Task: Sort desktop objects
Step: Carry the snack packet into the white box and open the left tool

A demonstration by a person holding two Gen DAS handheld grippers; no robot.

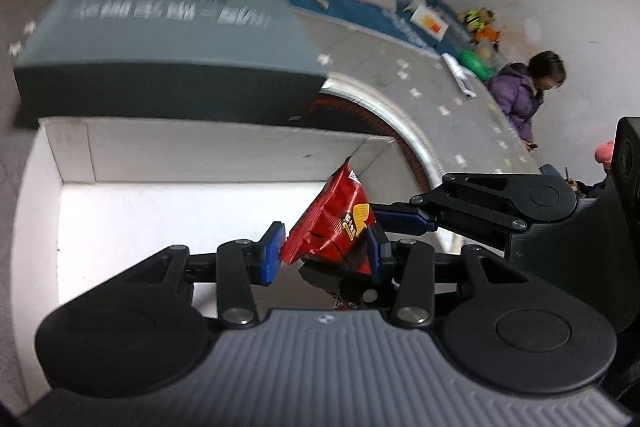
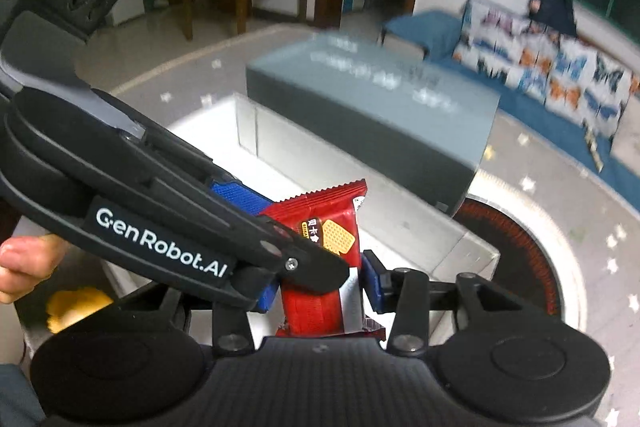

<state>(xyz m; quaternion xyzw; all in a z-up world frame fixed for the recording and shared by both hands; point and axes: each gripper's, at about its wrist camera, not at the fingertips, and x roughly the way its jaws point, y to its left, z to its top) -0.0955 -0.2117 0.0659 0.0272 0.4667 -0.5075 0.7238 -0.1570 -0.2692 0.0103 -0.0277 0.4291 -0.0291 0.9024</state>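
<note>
Above the open white box (image 1: pixel 192 155), both claws pinch red snack packets: the left claw (image 1: pixel 324 253) is closed on a red packet (image 1: pixel 334 223), and the right claw (image 2: pixel 318 287) grips a second red packet (image 2: pixel 320 251), possibly with another beneath it. Such foil wrappers are light, crinkly and slippery, their wafers likely brittle, so a sealed end looks the safest hold. Behind the box's far edge lies a grey lid (image 2: pixel 372 107) on a star-patterned mat (image 1: pixel 400 67), with a blue sofa (image 2: pixel 520 103) beyond.

"GenRobot.AI" in white on the left tongs (image 2: pixel 280 227). Red packet (image 2: pixel 320 239) carries print too small to read. Grey box (image 2: pixel 372 107) lettering blurred, unreadable.
</note>
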